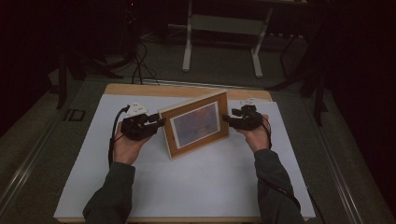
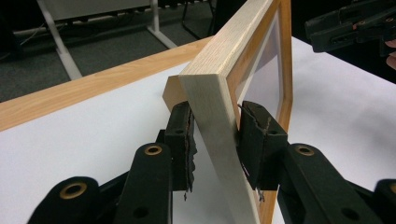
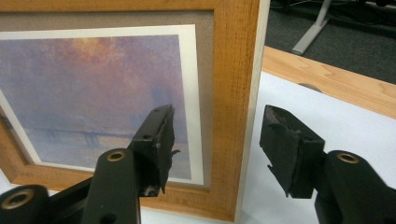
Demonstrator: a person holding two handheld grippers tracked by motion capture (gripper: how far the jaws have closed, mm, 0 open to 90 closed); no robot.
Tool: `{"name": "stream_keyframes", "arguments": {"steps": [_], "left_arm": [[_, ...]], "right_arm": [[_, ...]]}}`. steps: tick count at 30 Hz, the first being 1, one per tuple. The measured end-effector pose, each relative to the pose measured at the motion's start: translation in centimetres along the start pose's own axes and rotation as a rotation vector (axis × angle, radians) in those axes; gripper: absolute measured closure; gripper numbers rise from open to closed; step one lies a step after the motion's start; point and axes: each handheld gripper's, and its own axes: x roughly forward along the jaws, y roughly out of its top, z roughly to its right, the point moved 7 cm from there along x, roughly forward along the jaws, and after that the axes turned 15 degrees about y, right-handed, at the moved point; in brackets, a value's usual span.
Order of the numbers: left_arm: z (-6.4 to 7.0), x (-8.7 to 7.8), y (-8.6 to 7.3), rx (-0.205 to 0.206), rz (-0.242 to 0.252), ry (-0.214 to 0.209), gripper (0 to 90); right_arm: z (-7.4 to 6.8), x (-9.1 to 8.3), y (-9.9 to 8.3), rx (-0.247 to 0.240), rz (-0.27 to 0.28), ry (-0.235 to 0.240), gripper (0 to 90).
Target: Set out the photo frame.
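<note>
A picture frame (image 1: 196,123) of light wood with a hazy purple and orange print stands upright on the white tabletop (image 1: 196,186), turned slightly. My left gripper (image 1: 161,122) is shut on the frame's left edge; in the left gripper view the pads (image 2: 184,140) press both faces of the frame (image 2: 219,93). My right gripper (image 1: 226,118) is open at the frame's right edge. In the right gripper view its jaws (image 3: 217,140) straddle the frame (image 3: 229,93), with a gap on each side. The right gripper (image 2: 345,23) also appears far off in the left gripper view.
The white sheet covers a wooden table whose edge (image 1: 140,88) shows at the back. Behind it stand the white legs of another table (image 1: 189,37), and cables (image 1: 140,65) lie on the dark floor. Bare white surface lies in front of the frame.
</note>
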Motion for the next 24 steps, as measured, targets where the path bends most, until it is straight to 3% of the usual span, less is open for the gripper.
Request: {"name": "stream_keyframes", "arguments": {"steps": [10, 15, 24], "left_arm": [[-0.6, 0.6, 0.2, 0.017, 0.000, 0.007, 66.5], [-0.4, 0.4, 0.4, 0.018, -0.028, -0.031, 67.9], [-0.5, 0.3, 0.4, 0.021, -0.033, -0.080, 68.5]], "right_arm": [[0.8, 1.2, 0.3, 0.012, -0.016, -0.015, 39.8], [1.3, 1.8, 0.9, 0.007, -0.023, 0.002, 39.3], [1.3, 2.7, 2.7, 0.001, -0.011, 0.062, 30.9]]}}
